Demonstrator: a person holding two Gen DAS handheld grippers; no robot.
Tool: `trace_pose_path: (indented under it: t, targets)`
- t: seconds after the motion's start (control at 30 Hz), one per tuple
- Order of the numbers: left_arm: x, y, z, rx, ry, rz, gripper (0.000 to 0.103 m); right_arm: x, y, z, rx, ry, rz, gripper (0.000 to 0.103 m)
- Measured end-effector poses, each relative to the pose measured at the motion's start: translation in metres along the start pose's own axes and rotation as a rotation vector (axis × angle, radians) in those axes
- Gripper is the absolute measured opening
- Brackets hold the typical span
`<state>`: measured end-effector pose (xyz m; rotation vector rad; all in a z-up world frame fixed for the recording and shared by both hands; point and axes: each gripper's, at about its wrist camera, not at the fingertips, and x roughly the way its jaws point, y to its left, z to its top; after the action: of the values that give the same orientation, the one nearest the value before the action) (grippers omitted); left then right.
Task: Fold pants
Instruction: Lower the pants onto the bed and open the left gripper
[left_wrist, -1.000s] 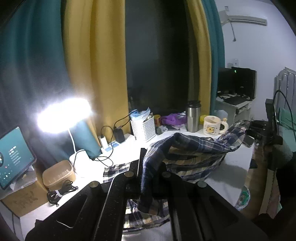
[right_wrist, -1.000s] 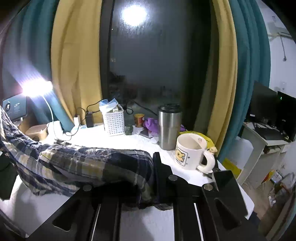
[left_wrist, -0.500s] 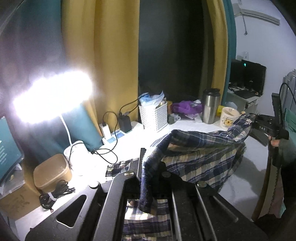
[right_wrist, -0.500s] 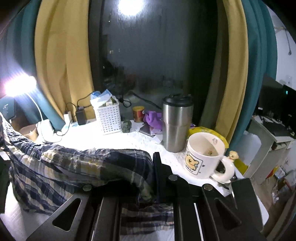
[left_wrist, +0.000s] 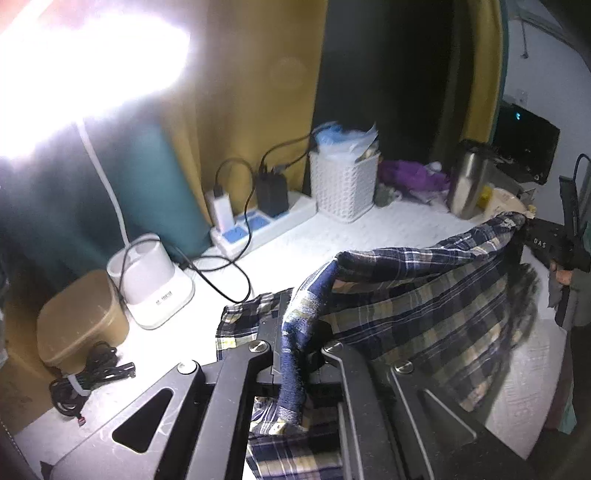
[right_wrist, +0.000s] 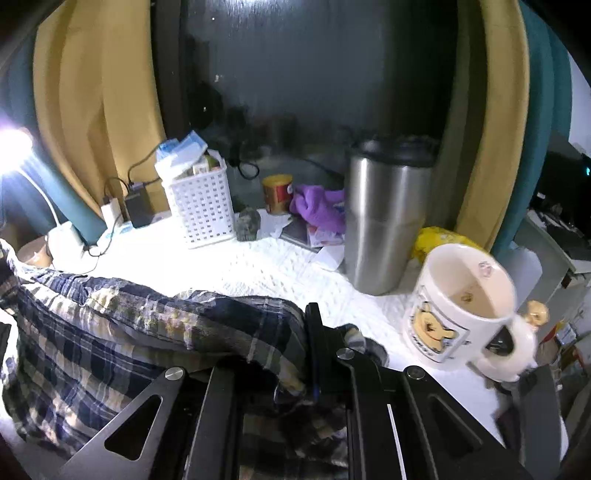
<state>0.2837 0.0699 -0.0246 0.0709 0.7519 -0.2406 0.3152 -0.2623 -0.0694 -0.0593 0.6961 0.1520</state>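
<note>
The plaid pants (left_wrist: 424, 306) in navy, beige and white hang stretched between my two grippers above the white table (left_wrist: 295, 243). My left gripper (left_wrist: 295, 332) is shut on one end of the cloth, which drapes down between its fingers. My right gripper (right_wrist: 310, 347) is shut on the other end; the pants (right_wrist: 122, 332) run off to the left in the right wrist view. The right gripper (left_wrist: 532, 236) also shows at the far right of the left wrist view. A lower layer of the pants (left_wrist: 240, 321) lies on the table.
A white basket (left_wrist: 343, 184), power strip (left_wrist: 258, 225) with chargers and cables, lamp base (left_wrist: 151, 284), tan box (left_wrist: 81, 317) and cable bundle (left_wrist: 88, 380) sit at the back left. A steel tumbler (right_wrist: 388, 218) and bear mug (right_wrist: 461, 306) stand close to the right gripper.
Both grippers have moved forward and lower toward the back of the table, carrying the pants. The basket, tumbler and mug look much nearer now.
</note>
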Motion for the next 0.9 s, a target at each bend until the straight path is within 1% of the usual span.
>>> trace_pose_path:
  t: [0.2, 0.37, 0.43, 0.5, 0.53, 0.6, 0.67, 0.83, 0.87, 0.9]
  targets:
    - [0.045, 0.019, -0.005, -0.036, 0.071, 0.012, 0.004, 0.036, 0.006, 0.002, 0.004, 0.065, -0.005, 0.012]
    - [0.078, 0.035, -0.014, -0.066, 0.128, 0.021, 0.007, 0.057, 0.009, 0.002, 0.002, 0.107, -0.013, 0.012]
    - [0.089, 0.039, -0.017, -0.068, 0.145, 0.031, 0.009, 0.064, 0.01, 0.001, -0.002, 0.124, -0.023, 0.012]
    - [0.097, 0.042, -0.02, -0.073, 0.156, 0.059, 0.012, 0.07, 0.011, 0.0, -0.011, 0.137, -0.031, 0.012]
    - [0.099, 0.046, -0.022, -0.08, 0.155, 0.072, 0.013, 0.071, 0.011, -0.001, -0.013, 0.14, -0.032, 0.012]
    - [0.099, 0.055, -0.024, -0.101, 0.146, 0.097, 0.021, 0.073, 0.011, 0.0, -0.014, 0.143, -0.035, 0.013]
    - [0.1, 0.066, -0.023, -0.117, 0.146, 0.12, 0.023, 0.075, 0.013, 0.0, -0.023, 0.152, -0.041, 0.013]
    - [0.09, 0.077, -0.024, -0.138, 0.148, 0.139, 0.023, 0.071, 0.013, 0.004, -0.014, 0.141, -0.066, 0.022]
    - [0.087, 0.077, -0.024, -0.141, 0.147, 0.137, 0.024, 0.069, 0.012, 0.005, -0.013, 0.137, -0.072, 0.026]
    - [0.083, 0.077, -0.025, -0.146, 0.148, 0.131, 0.032, 0.066, 0.012, 0.006, -0.013, 0.133, -0.083, 0.033]
